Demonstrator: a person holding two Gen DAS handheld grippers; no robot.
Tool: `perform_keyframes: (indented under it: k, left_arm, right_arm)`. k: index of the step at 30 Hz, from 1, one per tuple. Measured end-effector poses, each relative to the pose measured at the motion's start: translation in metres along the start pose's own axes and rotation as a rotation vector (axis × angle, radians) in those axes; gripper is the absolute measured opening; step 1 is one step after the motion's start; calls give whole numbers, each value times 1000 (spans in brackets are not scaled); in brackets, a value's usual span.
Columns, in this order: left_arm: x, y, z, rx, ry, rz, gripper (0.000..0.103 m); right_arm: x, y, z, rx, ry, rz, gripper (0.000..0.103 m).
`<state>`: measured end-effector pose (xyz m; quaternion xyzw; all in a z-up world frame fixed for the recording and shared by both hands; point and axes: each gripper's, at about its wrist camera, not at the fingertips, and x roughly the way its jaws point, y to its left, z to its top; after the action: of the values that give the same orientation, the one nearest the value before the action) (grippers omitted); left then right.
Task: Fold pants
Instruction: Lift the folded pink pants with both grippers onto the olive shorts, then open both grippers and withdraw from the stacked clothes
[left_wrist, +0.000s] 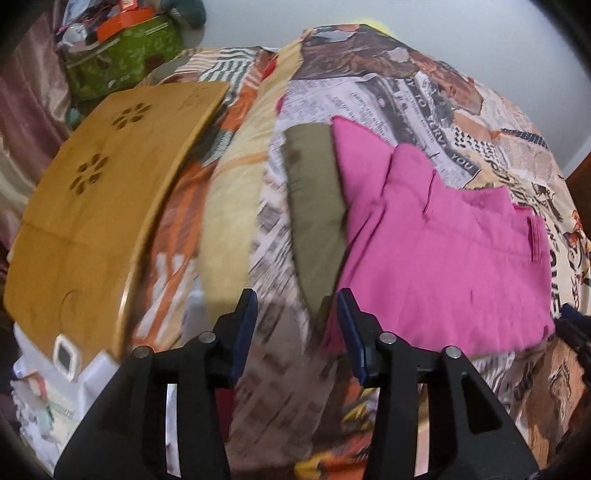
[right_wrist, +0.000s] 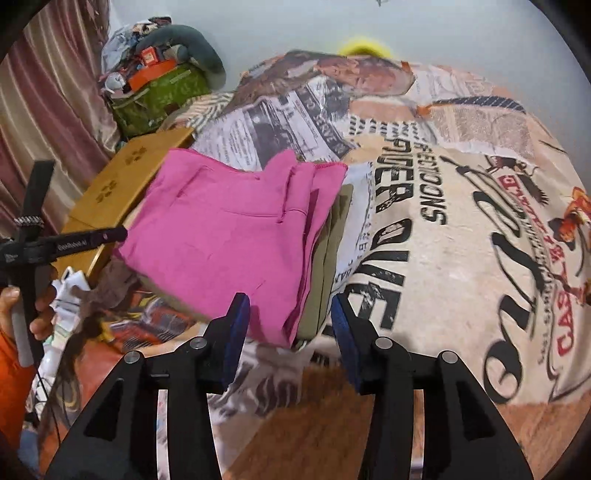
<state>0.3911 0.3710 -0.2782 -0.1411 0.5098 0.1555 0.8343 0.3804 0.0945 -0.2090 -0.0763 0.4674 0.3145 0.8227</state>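
Note:
Pink pants (left_wrist: 443, 266) lie folded on a bed with a newspaper-print cover (left_wrist: 388, 96); they also show in the right wrist view (right_wrist: 229, 236). They rest on top of a folded olive-green garment (left_wrist: 314, 214), whose edge shows at their right side in the right wrist view (right_wrist: 328, 251). My left gripper (left_wrist: 297, 321) is open and empty, just short of the pants' near left corner. My right gripper (right_wrist: 288, 321) is open and empty, just short of the near edge of the stack. The left gripper's body (right_wrist: 55, 243) shows at the left of the right wrist view, held by a hand.
A wooden lap tray (left_wrist: 96, 206) with flower cut-outs lies on the bed left of the clothes. A green box (right_wrist: 159, 99) piled with clutter stands at the back left by a curtain (right_wrist: 48, 110). A cream pillow (left_wrist: 236, 206) lies between tray and clothes.

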Motion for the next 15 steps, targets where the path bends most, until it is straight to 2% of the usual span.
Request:
perform_keyframes:
  k: [4, 10, 15]
  left_arm:
    - [-32, -2, -11, 23, -27, 7, 45]
    - [-106, -23, -24, 99, -136, 8, 45]
    - [-194, -54, -47, 180, -313, -6, 45]
  right_arm:
    - [-35, 9, -1, -16, -53, 16, 42]
    - [-96, 26, 4, -34, -161, 50, 42]
    - [-150, 38, 4, -28, -262, 67, 42]
